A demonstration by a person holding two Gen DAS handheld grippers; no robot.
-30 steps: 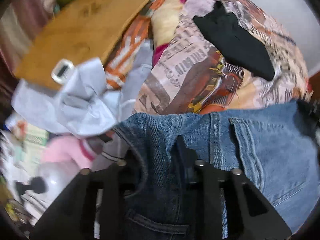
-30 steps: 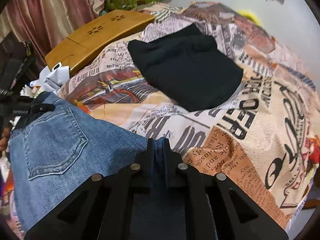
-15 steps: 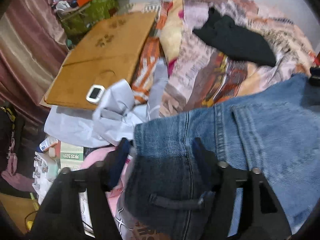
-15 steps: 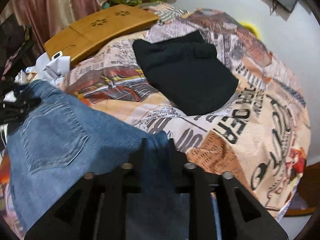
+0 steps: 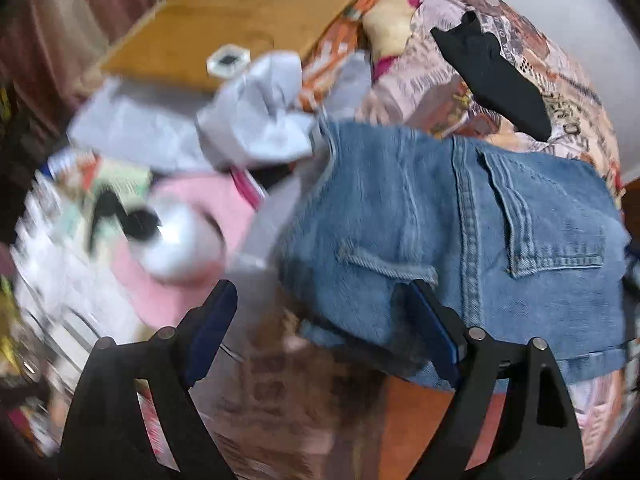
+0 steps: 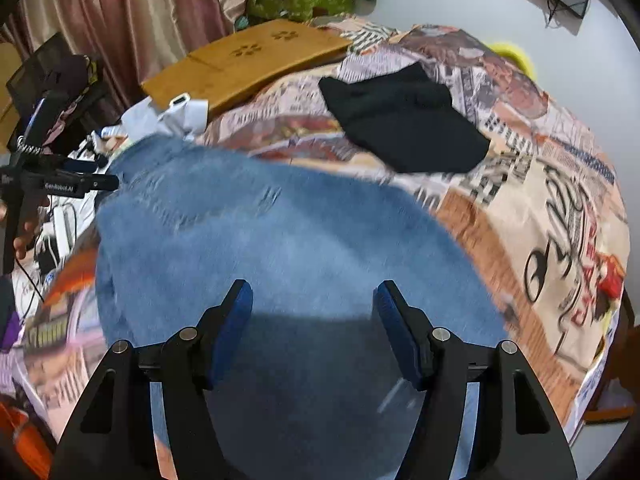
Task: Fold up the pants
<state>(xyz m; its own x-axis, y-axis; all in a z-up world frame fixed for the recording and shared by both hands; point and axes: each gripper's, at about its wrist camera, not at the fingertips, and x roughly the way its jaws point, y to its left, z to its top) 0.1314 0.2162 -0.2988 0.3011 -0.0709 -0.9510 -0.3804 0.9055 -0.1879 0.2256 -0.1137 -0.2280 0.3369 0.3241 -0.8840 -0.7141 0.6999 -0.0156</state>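
Lying folded on the bed's printed cover (image 6: 560, 208), the blue jeans (image 6: 280, 240) show a back pocket and a belt loop, the denim faded and smooth. Left of the jeans, the left claw (image 5: 320, 312) is opening, its pads clear of the waistband edge that sits between them. Over the jeans' near part, the right claw (image 6: 312, 304) is opening too, nothing pinched, denim below it. Beyond the jeans to the right lies a black garment (image 6: 408, 124); a wooden board (image 6: 248, 60) sits beyond their left end.
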